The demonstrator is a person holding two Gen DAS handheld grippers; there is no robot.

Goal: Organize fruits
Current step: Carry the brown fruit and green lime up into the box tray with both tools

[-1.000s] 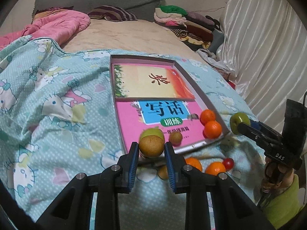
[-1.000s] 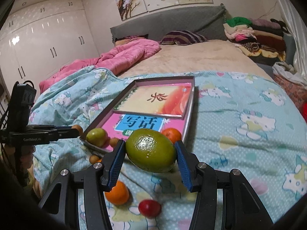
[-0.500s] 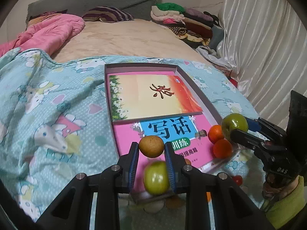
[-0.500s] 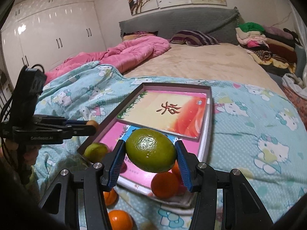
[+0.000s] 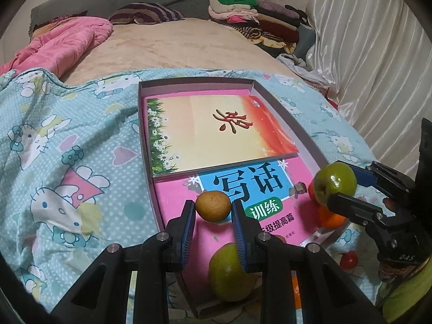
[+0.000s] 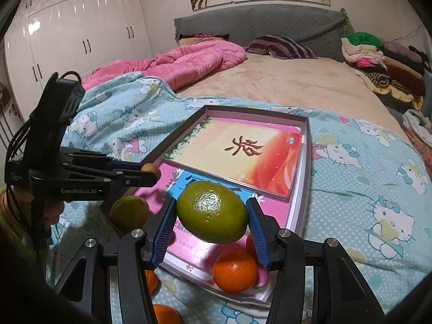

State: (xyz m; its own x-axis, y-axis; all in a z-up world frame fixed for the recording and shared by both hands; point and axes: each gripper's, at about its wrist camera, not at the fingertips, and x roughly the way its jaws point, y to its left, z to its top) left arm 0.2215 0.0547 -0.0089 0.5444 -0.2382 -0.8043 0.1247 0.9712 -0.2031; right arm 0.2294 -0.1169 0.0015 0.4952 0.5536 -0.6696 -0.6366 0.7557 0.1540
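- Left gripper (image 5: 213, 210): jaws clamped on a small brown fruit (image 5: 213, 206), held above the near end of the shallow box (image 5: 310, 145), over the pink book (image 5: 178, 205) lying inside it.
- Right gripper (image 6: 212, 221): jaws clamped on a large green citrus fruit (image 6: 212, 212), held over the box's near right corner.
- Box contents: a cream-and-orange book (image 5: 216, 132) overlaps the far half of the pink book; a second green fruit (image 5: 229, 272) sits at the box's near left corner, oranges (image 6: 234, 270) at its near right corner.
- Left wrist view only: a red cherry-sized fruit (image 5: 348, 260) on the bedspread (image 5: 67, 135) just outside the box's near right corner, and white curtains (image 5: 378, 54) beyond the box on the right.
- Right wrist view only: white wardrobes (image 6: 81, 27) beyond the box's left side; more oranges (image 6: 164, 313) on the bedspread in front of the box.
- Obscured: the second green fruit is partly covered by the left gripper's right finger; the oranges are partly behind the right gripper in both views; a small object (image 5: 298, 187) on the pink book is too small to identify.
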